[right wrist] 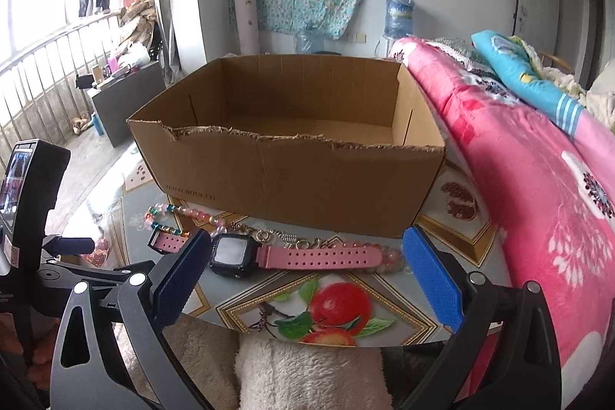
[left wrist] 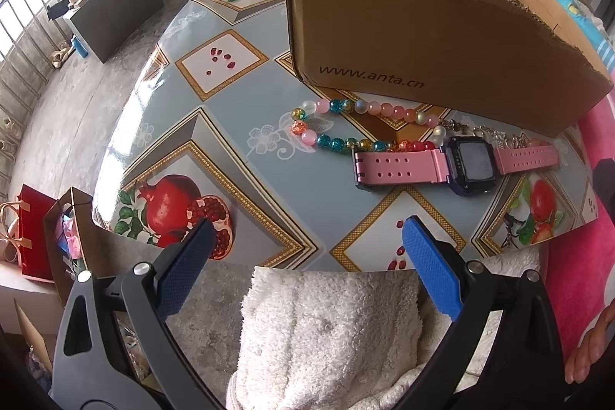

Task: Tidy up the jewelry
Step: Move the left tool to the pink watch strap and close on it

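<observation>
Waiting at the near edge of the worktop (right wrist: pixel 161 214), both tools are released and hold nothing: the left tool (left wrist: pixel 307 248) hangs with its jaws spread wide short of the jewelry, and the right tool (right wrist: pixel 307 256) hovers just in front of the watch, jaws equally wide. By the look of it the organizing has not begun, since the cardboard box (right wrist: pixel 292 175) appears empty inside and every piece lies outside it, along its front wall. The pink watch (left wrist: pixel 457 162) lies flat, strap stretched out both ways, with a dark square case and a perforated rubbery band. Touching it on the box side is a beaded bracelet (left wrist: pixel 338 125), a loop of round glassy beads in pink, teal, orange and frosted white, one end passing under the strap. A thin metal chain with small ring clasps (right wrist: pixel 269 235) lies between watch and box, and more pink beads (right wrist: pixel 388 258) sit by the far strap end. The next move probably calls for picking one piece, closing low over it against the slick, glossy fruit-print cover, then lifting clear of the box's ragged, torn rim. The strap offers a firm edge; the beads may roll, and the chain could snag on neighbours.
</observation>
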Demonstrator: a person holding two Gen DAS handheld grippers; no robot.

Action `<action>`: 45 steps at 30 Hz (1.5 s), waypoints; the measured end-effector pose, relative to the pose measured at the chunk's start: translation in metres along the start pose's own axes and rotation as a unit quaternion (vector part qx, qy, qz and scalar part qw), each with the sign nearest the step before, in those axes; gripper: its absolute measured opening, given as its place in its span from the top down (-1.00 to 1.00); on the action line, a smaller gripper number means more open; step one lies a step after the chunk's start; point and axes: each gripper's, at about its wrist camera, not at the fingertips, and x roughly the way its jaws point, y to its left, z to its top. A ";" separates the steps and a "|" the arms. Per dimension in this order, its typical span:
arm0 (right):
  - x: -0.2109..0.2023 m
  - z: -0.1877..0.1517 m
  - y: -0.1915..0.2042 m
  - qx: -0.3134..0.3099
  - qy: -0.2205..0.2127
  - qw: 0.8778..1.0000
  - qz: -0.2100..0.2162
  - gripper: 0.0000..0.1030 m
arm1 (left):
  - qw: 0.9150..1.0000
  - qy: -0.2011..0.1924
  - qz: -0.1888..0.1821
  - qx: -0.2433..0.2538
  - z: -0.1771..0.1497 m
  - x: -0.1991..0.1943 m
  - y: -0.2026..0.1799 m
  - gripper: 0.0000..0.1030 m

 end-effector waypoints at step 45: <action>0.083 -0.011 0.045 -0.040 0.088 0.986 0.132 0.19 | 0.966 -0.029 -0.255 -0.001 0.030 0.034 0.022 0.21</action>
